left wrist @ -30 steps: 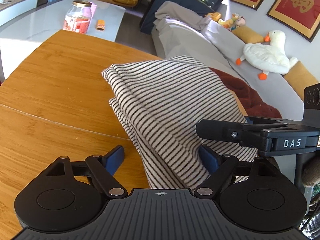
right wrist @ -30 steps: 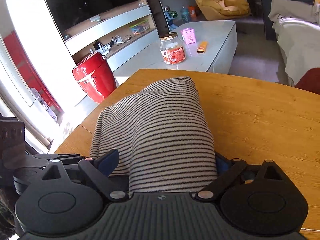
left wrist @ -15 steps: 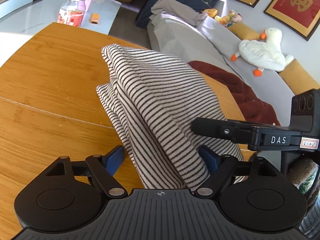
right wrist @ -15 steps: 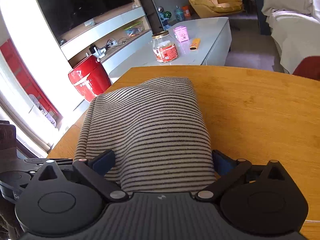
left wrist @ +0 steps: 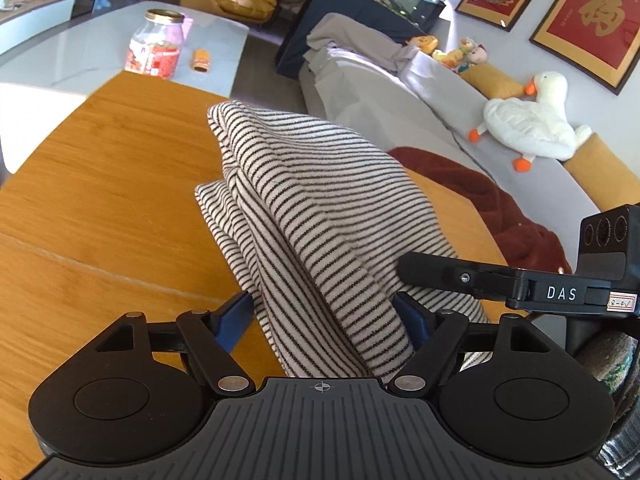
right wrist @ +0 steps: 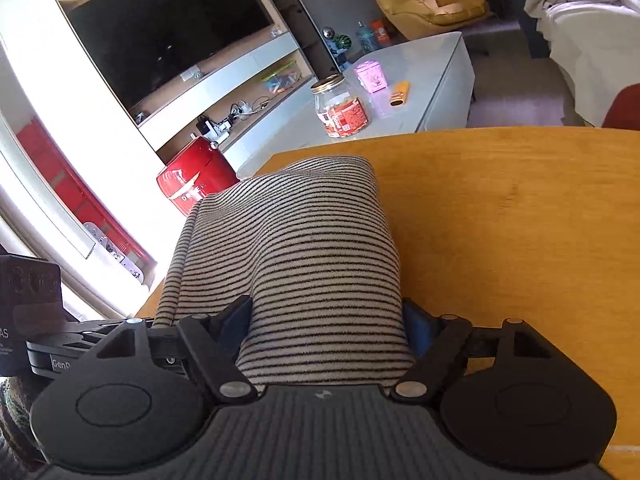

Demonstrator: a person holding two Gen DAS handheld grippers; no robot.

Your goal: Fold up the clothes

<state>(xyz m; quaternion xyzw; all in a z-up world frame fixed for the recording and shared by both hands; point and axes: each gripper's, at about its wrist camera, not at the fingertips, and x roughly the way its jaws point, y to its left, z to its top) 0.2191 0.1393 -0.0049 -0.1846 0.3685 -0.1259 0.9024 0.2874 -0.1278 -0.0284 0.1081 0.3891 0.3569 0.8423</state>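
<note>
Striped garment (left wrist: pixel 320 216) lies bunched on the wooden table (left wrist: pixel 100 184) in the left wrist view, running toward twelve o'clock. The left gripper (left wrist: pixel 326 316) angles downward, its jaws just closing around the cloth; the right gripper's arm crosses at three o'clock.

Right wrist view: the right gripper (right wrist: pixel 326 320) tilts down, jaws just narrowed onto the garment (right wrist: pixel 316 248), pads pressing both sides; a jar (right wrist: pixel 340 108) stands at twelve o'clock.

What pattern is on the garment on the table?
Thin dark stripes on cream; the garment shows best in the right wrist view.
</note>
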